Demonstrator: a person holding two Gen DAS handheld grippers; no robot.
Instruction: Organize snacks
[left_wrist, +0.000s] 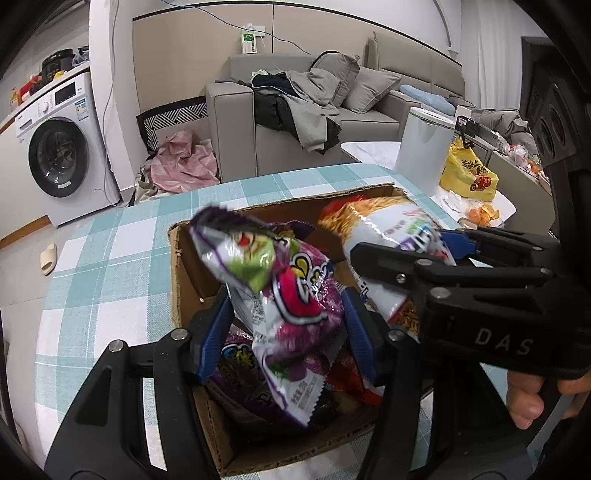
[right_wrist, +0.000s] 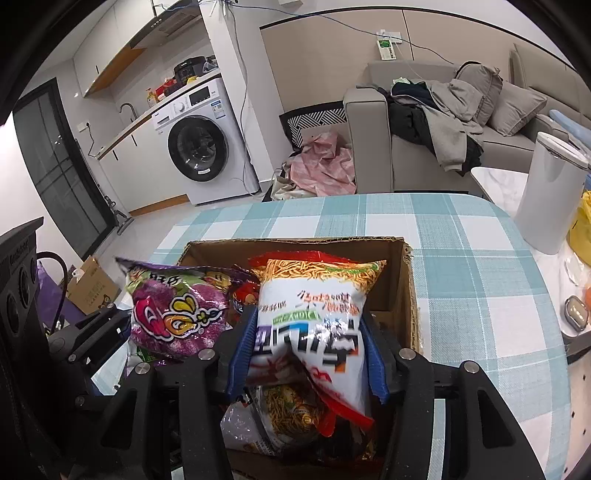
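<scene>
An open cardboard box (left_wrist: 177, 280) stands on the checked tablecloth and holds several snack bags. My left gripper (left_wrist: 290, 325) is shut on a purple snack bag (left_wrist: 280, 291) and holds it above the box. My right gripper (right_wrist: 308, 350) is shut on a white and orange noodle-snack bag (right_wrist: 317, 306) and holds it over the box (right_wrist: 402, 291). The right gripper (left_wrist: 399, 254) and its bag (left_wrist: 384, 221) also show at the right of the left wrist view. The purple bag (right_wrist: 173, 314) shows at the left of the right wrist view.
A white cylindrical bin (left_wrist: 424, 147) and a yellow plastic bag (left_wrist: 467, 173) stand beyond the table's right side. A sofa with clothes (left_wrist: 306, 107) and a washing machine (left_wrist: 55, 147) lie further back. Checked tablecloth (right_wrist: 461, 258) extends around the box.
</scene>
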